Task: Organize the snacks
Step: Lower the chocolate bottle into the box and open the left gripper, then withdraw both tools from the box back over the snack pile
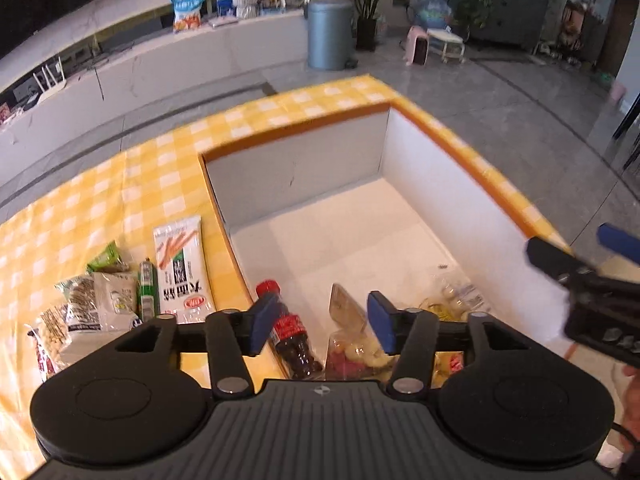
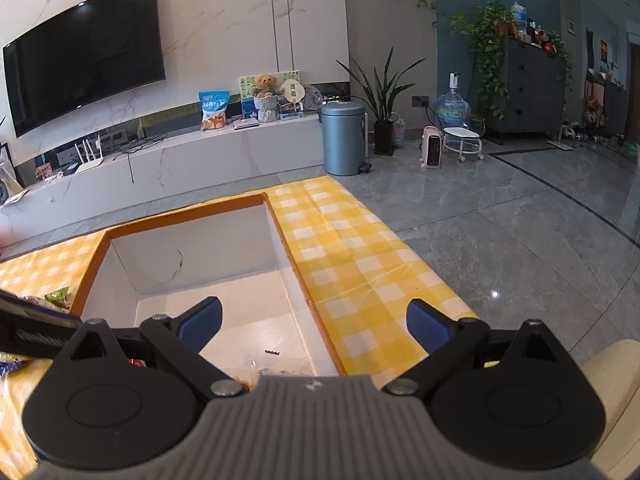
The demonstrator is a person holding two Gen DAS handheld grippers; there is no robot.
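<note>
A white open box [image 1: 448, 192] with an orange rim sits on the yellow checked tablecloth [image 1: 120, 184]. Inside its near end lie a small cola bottle [image 1: 290, 332], a clear bag of sweets [image 1: 352, 340] and another clear packet [image 1: 456, 296]. My left gripper [image 1: 320, 322] is open and empty, hovering over the bottle and bag. Several snack packets lie on the cloth left of the box, among them a white carrot-print packet [image 1: 180, 268] and a green tube [image 1: 146, 290]. My right gripper [image 2: 314, 328] is open and empty above the box's right wall [image 2: 296, 280]; it also shows in the left wrist view [image 1: 576, 256].
The table's right edge [image 2: 400, 240] drops to a grey tiled floor. Beyond the table stand a white TV bench [image 2: 200, 156] with a blue bag, a grey bin [image 2: 343, 138] and a potted plant [image 2: 384, 120]. A cream cushion [image 2: 616, 392] is at the lower right.
</note>
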